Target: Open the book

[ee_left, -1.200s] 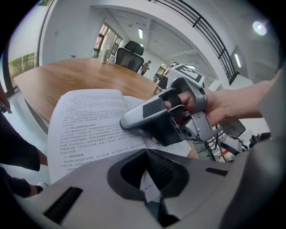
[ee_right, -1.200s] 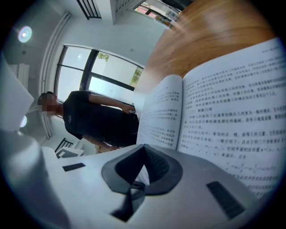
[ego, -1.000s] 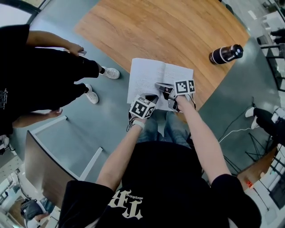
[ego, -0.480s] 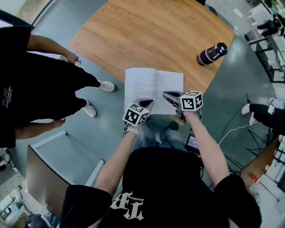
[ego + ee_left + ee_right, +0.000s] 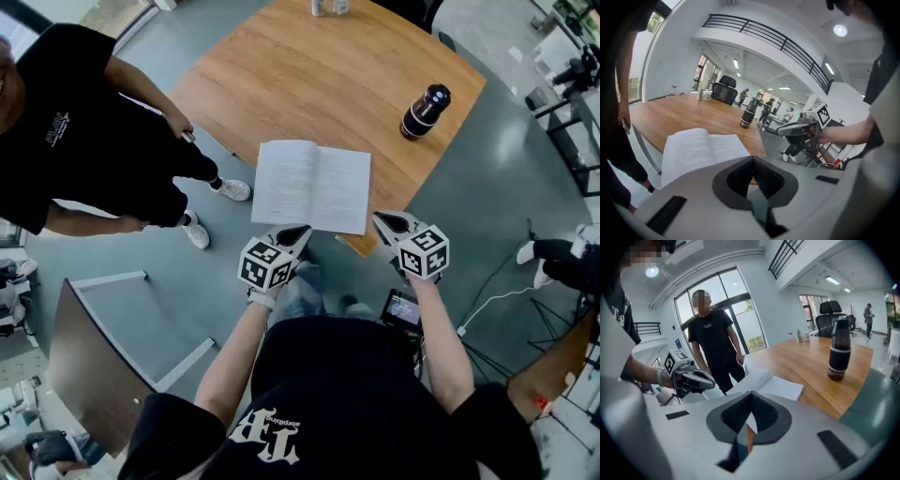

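The white book (image 5: 311,186) lies open and flat on the near edge of the wooden table (image 5: 328,75), both pages up. My left gripper (image 5: 297,232) hangs just short of the book's near left corner, shut and empty. My right gripper (image 5: 383,222) is off the near right corner, over the floor, also shut with nothing in it. Neither touches the book. The left gripper view has the open book (image 5: 701,147) beyond the shut left gripper (image 5: 751,163). In the right gripper view the book (image 5: 768,384) lies past the shut right gripper (image 5: 750,401).
A dark bottle (image 5: 423,109) stands on the table at the far right of the book. A person in black (image 5: 103,141) stands by the table's left edge. A dark chair or panel (image 5: 89,375) is at lower left, cables (image 5: 487,291) on the floor at right.
Both grippers have drawn back off the book's pages toward my body and moved apart. The book stays open on the table. The head view has shifted.
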